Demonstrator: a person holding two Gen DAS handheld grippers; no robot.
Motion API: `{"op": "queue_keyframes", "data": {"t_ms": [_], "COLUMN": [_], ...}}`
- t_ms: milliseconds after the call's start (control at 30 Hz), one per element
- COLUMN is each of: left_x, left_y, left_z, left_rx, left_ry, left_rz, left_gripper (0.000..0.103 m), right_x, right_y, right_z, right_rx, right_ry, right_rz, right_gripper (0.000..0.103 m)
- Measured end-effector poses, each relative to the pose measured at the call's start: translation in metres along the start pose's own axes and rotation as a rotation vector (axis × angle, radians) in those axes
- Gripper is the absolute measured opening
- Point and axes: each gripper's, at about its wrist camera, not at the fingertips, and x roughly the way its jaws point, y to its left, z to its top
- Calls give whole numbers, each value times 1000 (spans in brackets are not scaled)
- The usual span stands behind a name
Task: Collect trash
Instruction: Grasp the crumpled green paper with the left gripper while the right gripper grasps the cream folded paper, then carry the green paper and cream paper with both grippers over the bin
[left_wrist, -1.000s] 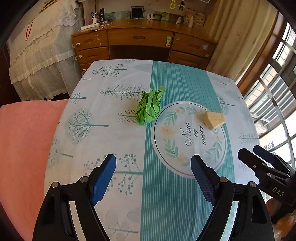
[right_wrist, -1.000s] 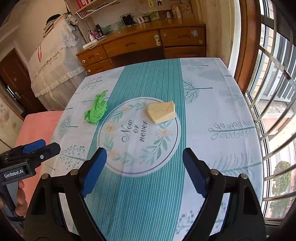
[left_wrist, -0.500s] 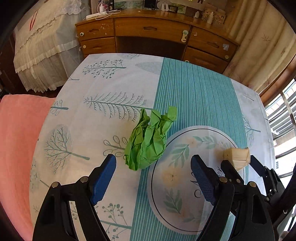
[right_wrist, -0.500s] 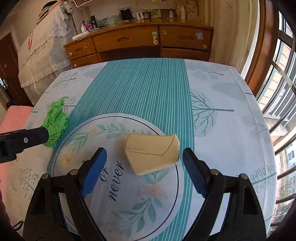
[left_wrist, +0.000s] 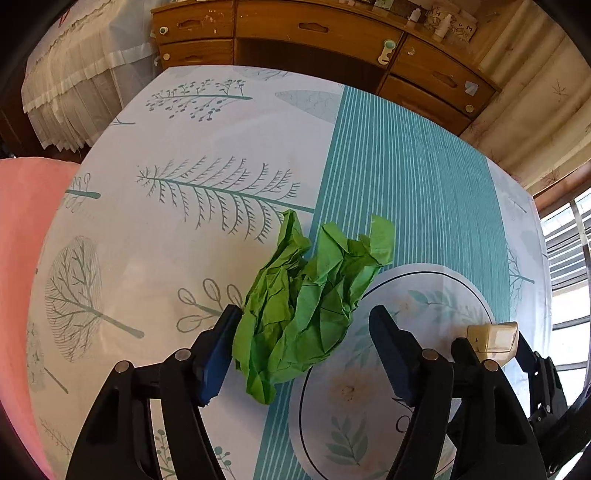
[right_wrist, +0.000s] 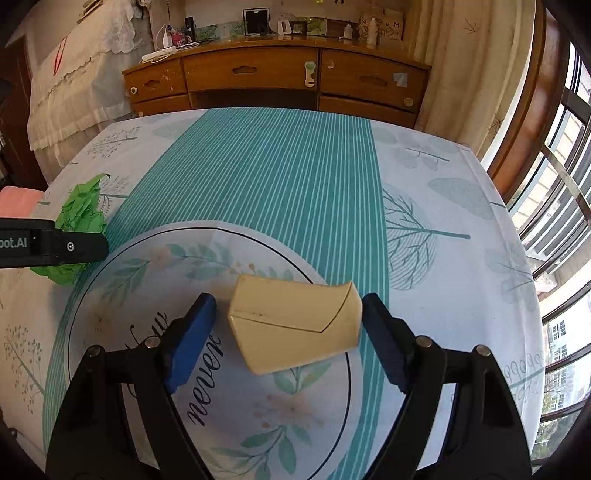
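Two pieces of trash lie on the desk (right_wrist: 424, 177): one crumpled green paper wad (left_wrist: 306, 306) toward its left edge and one folded cream paper box (right_wrist: 295, 325) nearer the middle. Two tongs are in view, the left tongs (left_wrist: 301, 350) and the right tongs (right_wrist: 286, 338), each with two blue pads. One wooden dresser (right_wrist: 277, 81) stands beyond the far edge.

The crumpled green paper wad (left_wrist: 303, 306) looks matt and sharply creased. The cream folded card box (right_wrist: 295, 325) is smooth with a faint sheen. The printed teal-and-white tablecloth (right_wrist: 288, 177) appears smooth, slightly glossy. At the upper frame, the brown wooden drawer desk (right_wrist: 258, 77) shows a polished, worn finish.
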Motion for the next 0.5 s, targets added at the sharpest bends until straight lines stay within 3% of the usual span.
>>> {"op": "queue_keyframes", "data": {"t_ms": [167, 233, 267, 300, 500], "left_x": [4, 4, 3, 3, -10], "left_y": [-4, -4, -3, -3, -1], "left_z": [5, 5, 5, 5, -9], "left_rx": [7, 2, 0, -5, -33], "left_ry": [-16, -20, -19, -17, -26], "left_rz": [5, 9, 8, 5, 15], "left_gripper": [66, 49, 47, 45, 43], "right_x": [-2, -4, -6, -7, -10], "right_y": [-1, -4, -5, -5, -10], "right_z": [-3, -4, -5, -5, -3], "right_rx": [-10, -10, -15, -17, -5], "right_ry": [-3, -8, -10, -6, 22], "right_rz": [3, 8, 8, 11, 31], "right_gripper": [74, 68, 60, 60, 60]}}
